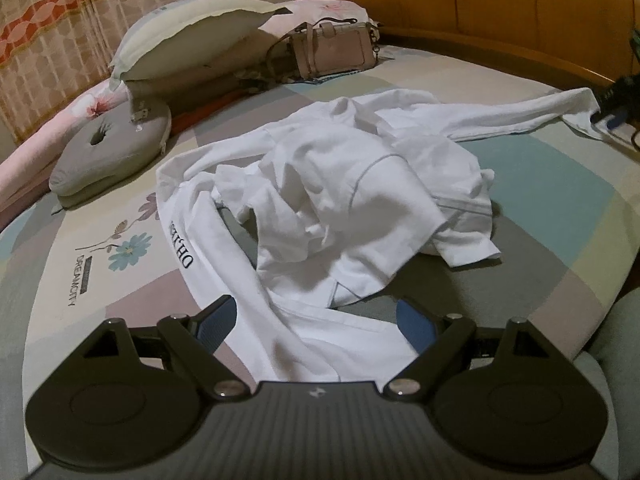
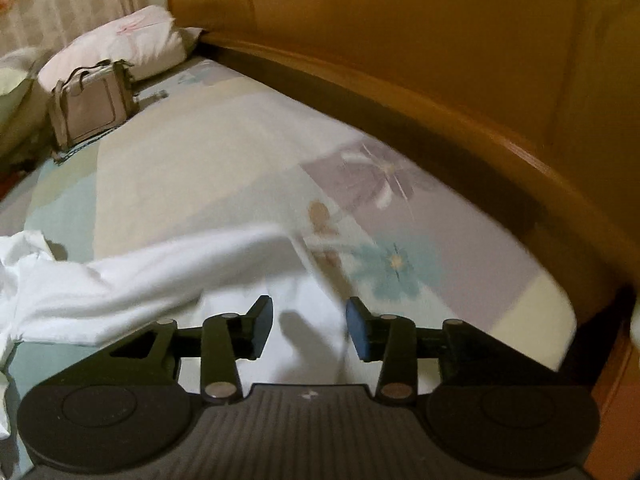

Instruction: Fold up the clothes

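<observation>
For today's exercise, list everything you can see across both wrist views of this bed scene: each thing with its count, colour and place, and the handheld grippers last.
white garment: one, white with dark lettering, crumpled mid-bed, one sleeve stretched out toward the right gripper
bed sheet: one, pastel patchwork with flowers, covering the bed
handbag: one, dusty pink, upright at the far side of the bed
pillow: one, cream, propped beside the handbag
round cushion: one, grey, far left on the bed
headboard: one, orange-brown wood, along the bed's edge
curtain: one, beige and orange, back left
left gripper: black, blue pads, open over the garment's near end
right gripper: black, blue pads, open over the sleeve
</observation>
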`<state>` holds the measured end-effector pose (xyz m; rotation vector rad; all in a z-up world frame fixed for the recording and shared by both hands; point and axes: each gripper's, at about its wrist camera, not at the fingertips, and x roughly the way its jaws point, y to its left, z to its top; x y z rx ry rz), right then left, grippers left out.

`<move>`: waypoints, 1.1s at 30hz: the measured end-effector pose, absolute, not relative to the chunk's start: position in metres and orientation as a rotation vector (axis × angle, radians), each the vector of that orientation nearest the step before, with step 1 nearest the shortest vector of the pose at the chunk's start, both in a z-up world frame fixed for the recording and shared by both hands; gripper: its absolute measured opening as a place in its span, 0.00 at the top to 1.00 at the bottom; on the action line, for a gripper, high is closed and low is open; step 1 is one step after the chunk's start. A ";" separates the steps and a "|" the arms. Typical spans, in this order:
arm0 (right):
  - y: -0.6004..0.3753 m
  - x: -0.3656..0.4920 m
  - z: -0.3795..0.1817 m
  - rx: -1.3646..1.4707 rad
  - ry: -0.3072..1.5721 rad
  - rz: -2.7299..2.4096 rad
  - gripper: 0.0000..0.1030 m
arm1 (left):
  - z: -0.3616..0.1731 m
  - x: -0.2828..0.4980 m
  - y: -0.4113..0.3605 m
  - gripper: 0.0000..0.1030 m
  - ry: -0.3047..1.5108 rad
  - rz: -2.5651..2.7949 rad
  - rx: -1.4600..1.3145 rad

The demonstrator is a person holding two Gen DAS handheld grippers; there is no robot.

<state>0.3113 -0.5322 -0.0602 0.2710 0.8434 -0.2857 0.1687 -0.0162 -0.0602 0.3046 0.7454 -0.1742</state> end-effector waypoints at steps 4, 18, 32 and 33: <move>-0.519 0.293 -0.075 0.260 0.791 -0.272 0.54 | -0.062 0.169 -0.022 0.15 0.749 -0.185 0.313; -0.557 0.305 -0.044 0.059 0.823 -0.411 0.91 | -0.061 0.170 -0.023 0.15 0.746 -0.175 0.312; -0.441 0.277 -0.032 -0.001 0.802 -0.123 0.21 | -0.063 0.167 -0.019 0.15 0.757 -0.172 0.295; -0.424 0.273 -0.034 -0.017 0.804 -0.084 0.20 | -0.063 0.166 -0.017 0.15 0.759 -0.168 0.292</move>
